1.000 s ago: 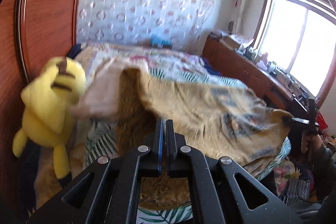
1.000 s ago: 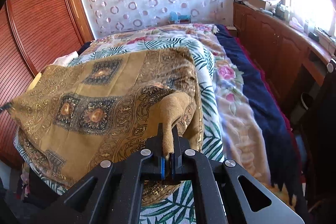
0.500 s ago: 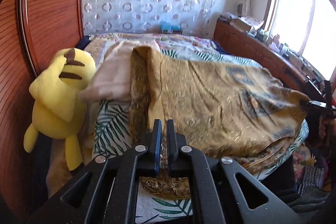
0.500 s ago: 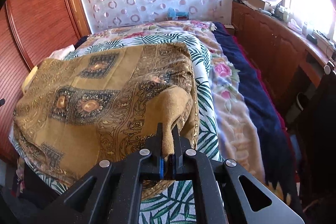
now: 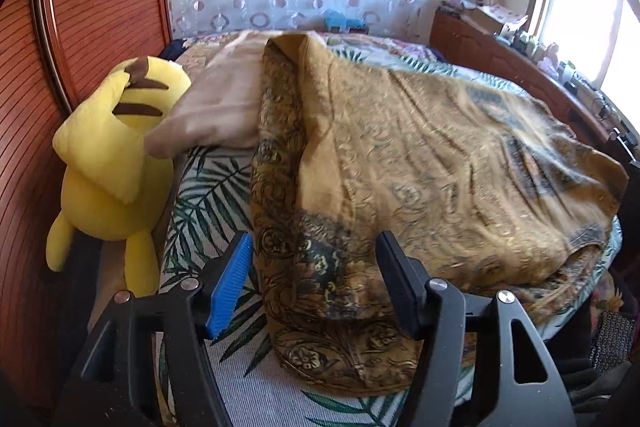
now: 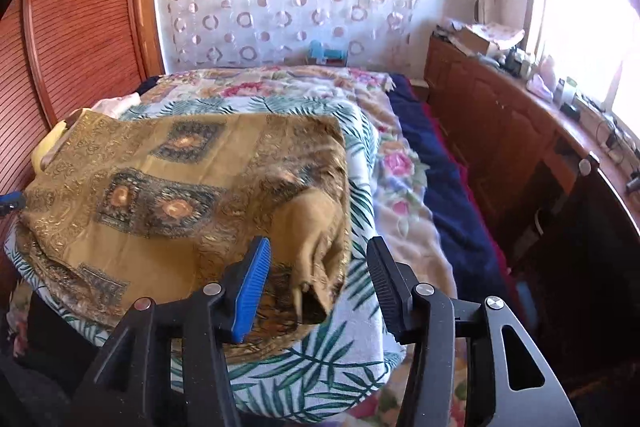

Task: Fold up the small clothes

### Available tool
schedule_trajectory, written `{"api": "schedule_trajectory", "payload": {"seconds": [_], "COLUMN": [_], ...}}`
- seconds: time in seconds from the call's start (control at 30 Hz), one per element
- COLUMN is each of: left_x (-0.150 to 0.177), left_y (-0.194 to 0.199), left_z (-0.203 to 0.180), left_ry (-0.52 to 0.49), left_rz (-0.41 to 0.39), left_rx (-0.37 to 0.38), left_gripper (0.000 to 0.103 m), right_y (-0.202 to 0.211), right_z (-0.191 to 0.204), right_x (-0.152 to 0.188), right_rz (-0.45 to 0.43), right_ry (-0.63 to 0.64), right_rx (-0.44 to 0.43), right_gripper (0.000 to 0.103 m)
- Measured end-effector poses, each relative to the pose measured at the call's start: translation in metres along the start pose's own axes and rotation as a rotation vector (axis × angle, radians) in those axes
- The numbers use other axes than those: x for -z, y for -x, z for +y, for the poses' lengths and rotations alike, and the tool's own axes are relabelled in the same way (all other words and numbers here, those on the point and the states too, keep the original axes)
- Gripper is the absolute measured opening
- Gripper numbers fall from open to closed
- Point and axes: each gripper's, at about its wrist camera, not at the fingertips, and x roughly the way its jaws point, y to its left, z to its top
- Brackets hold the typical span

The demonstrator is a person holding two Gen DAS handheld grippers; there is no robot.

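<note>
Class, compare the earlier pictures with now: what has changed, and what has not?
Both claws have just opened, left and right, letting go of the gold cloth, which now lies on the bed. The yellow plush stayed put.

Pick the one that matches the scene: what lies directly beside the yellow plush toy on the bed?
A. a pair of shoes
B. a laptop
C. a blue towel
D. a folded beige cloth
D: in the left wrist view the yellow plush toy leans at the bed's edge, with a folded beige cloth lying right next to its head.
</note>
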Motion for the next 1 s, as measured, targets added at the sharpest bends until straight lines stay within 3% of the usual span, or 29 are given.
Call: {"api": "schedule_trajectory", "payload": {"seconds": [0.37,0.7,0.87,1.0], "left_x": [0.006,0.006,0.006,0.006], "left_y": [-0.018,-0.019,-0.020,-0.019], "left_z": [-0.001,0.002,0.004,0.007], "left_ry": [0.007,0.018,0.031,0.051], "left_rz": [0.036,0.022,0.020,0.009], "left_rx": [0.006,0.018,0.026,0.047], "left_gripper": [0.065,0.066,0.066,0.066], "right_y": [-0.040,-0.092,-0.097,-0.095], "right_z": [0.087,0.117,0.109,0.112], "right_x": [0.007,0.019,0.022,0.027], "right_rz": [0.039,0.142,0.095,0.069], "right_ry": [0.097,0.131,0.109,0.102], "right_rx": [-0.137,-0.139,-0.128,-0.137], "right_gripper": [0.054,0.054,0.068,0.074]}}
